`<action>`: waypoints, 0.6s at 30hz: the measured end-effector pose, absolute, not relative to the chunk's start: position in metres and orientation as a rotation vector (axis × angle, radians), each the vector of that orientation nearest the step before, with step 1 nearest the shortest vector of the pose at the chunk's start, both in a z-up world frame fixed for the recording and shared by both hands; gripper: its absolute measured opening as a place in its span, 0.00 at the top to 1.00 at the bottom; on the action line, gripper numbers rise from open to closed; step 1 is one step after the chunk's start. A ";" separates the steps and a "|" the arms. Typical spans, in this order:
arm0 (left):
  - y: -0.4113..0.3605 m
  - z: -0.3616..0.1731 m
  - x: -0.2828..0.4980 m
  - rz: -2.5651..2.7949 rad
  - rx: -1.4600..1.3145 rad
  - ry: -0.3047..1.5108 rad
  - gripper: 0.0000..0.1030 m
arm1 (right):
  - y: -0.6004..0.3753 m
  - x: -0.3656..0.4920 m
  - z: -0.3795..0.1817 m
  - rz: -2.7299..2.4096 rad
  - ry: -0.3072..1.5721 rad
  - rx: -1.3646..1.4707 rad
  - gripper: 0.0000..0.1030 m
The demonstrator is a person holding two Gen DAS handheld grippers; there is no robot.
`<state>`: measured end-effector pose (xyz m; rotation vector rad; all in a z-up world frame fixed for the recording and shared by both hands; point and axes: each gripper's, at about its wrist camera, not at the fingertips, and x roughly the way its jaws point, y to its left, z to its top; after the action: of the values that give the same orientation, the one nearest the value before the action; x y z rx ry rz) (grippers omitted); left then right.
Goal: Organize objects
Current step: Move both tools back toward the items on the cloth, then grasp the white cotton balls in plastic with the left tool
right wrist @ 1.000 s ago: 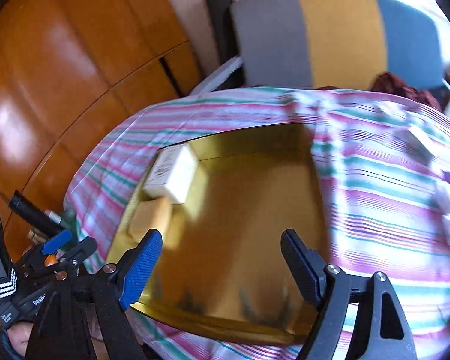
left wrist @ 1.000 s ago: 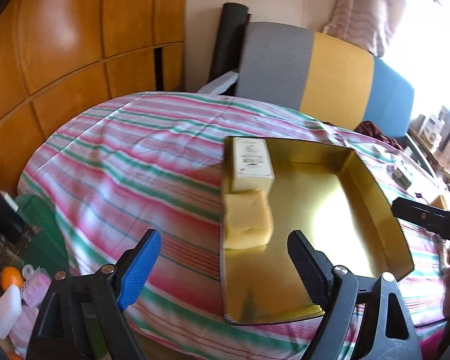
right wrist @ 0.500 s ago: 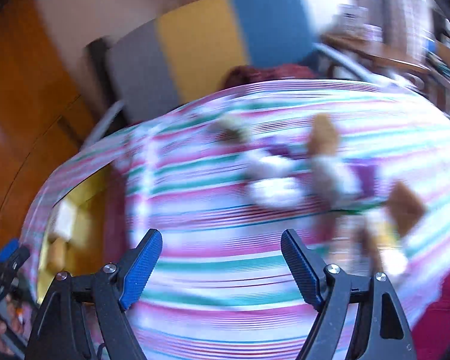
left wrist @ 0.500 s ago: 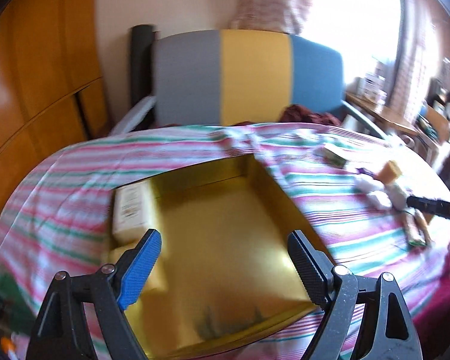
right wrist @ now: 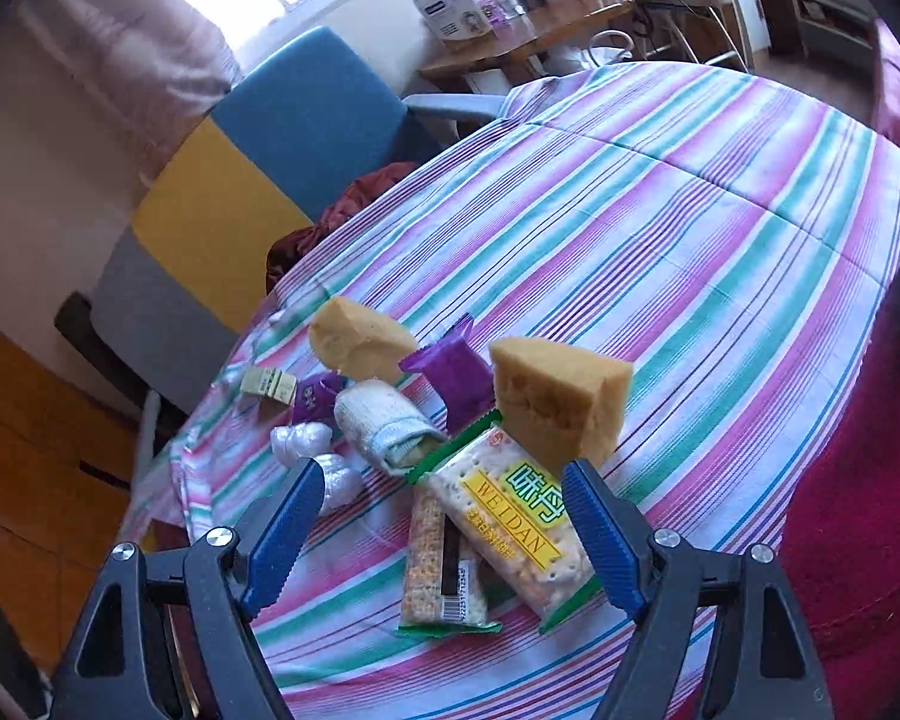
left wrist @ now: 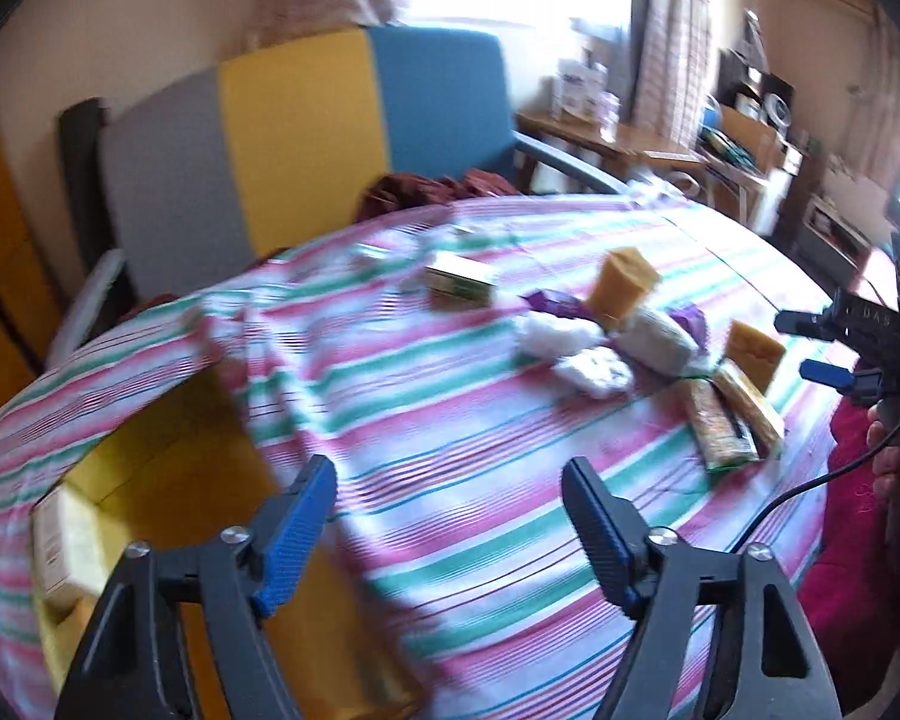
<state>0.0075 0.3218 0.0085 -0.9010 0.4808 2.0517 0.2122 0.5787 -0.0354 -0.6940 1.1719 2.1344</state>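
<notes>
A pile lies on the striped tablecloth [right wrist: 690, 192]: two yellow sponges [right wrist: 558, 402] [right wrist: 360, 339], two cracker packs [right wrist: 510, 516] [right wrist: 441, 564], a purple packet [right wrist: 456, 375], a rolled white cloth [right wrist: 384, 426], white plastic bundles [right wrist: 312, 450] and a small box [right wrist: 267, 387]. My right gripper [right wrist: 444, 480] hovers open just above the cracker packs, its pads apart from them. My left gripper [left wrist: 450, 480] is over bare cloth, jaws closing with nothing between them. The gold box [left wrist: 168, 456] lies at its lower left with a white carton [left wrist: 60, 540] inside. The right gripper [left wrist: 795, 345] shows at the right edge beyond the pile.
A grey, yellow and blue chair [left wrist: 294, 138] stands behind the table with dark red cloth on its seat. A cluttered wooden desk [right wrist: 510, 30] is by the window. Red fabric [right wrist: 870, 480] borders the table's near right side. A hand [left wrist: 888, 450] holds the right gripper.
Both views have swung from the gold box rightwards to the pile of loose objects. The left jaws stand narrower than before. The right gripper now hangs over the cracker packs.
</notes>
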 end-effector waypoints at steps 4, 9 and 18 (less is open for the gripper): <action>0.366 -0.010 0.007 1.964 -0.944 0.506 0.36 | 0.577 0.211 -0.038 2.144 1.219 -0.667 0.19; 0.411 -0.035 -0.002 1.884 -1.038 0.487 0.36 | 0.581 0.211 -0.041 2.158 1.255 -0.666 0.19; 0.477 -0.062 -0.021 1.827 -1.121 0.455 0.29 | 0.582 0.205 -0.045 2.186 1.292 -0.698 0.19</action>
<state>-0.0207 0.4770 -0.0622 -1.1209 0.4552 1.8269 0.2047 0.5820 -0.0450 -0.6980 1.2916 2.1860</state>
